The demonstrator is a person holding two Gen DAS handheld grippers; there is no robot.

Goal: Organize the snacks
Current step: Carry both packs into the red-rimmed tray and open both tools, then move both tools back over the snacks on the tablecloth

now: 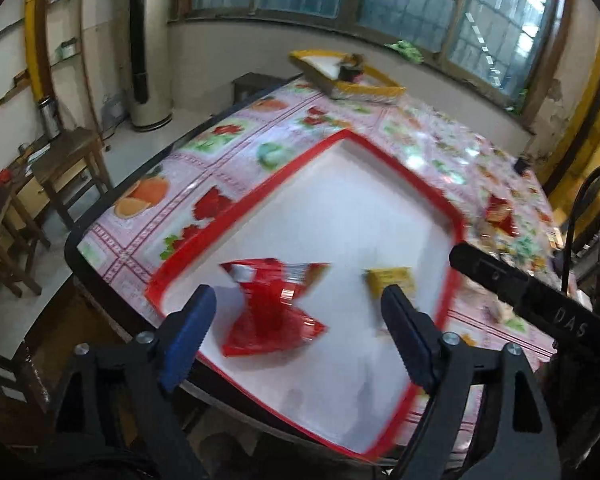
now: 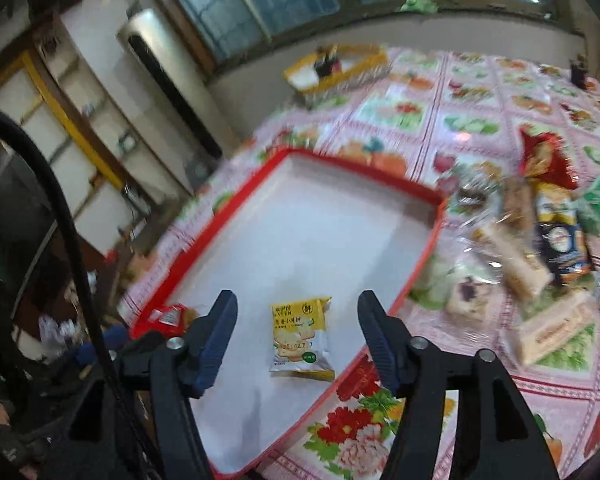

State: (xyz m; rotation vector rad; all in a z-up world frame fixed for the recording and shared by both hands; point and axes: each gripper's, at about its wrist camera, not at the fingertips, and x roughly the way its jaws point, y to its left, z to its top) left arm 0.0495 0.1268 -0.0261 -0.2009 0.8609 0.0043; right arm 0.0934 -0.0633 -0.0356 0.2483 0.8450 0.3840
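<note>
A red-rimmed white tray (image 1: 256, 184) lies on the flowered tablecloth; it also shows in the right wrist view (image 2: 340, 172). In it lie a red snack bag (image 1: 276, 304) and a small yellow cracker packet (image 1: 392, 280). My left gripper (image 1: 300, 320) is open above the red bag, holding nothing. My right gripper (image 2: 296, 328) is open above the yellow packet (image 2: 300, 336), holding nothing. The red bag (image 2: 168, 316) peeks out at the tray's left edge in the right wrist view.
A pile of loose wrapped snacks (image 2: 540, 240) lies on the tablecloth right of the tray. A yellow-rimmed tray (image 2: 336, 68) holding a dark item stands at the far side (image 1: 348, 72). The right gripper's body (image 1: 532, 296) crosses the left view. Wooden stools (image 1: 68, 160) stand left.
</note>
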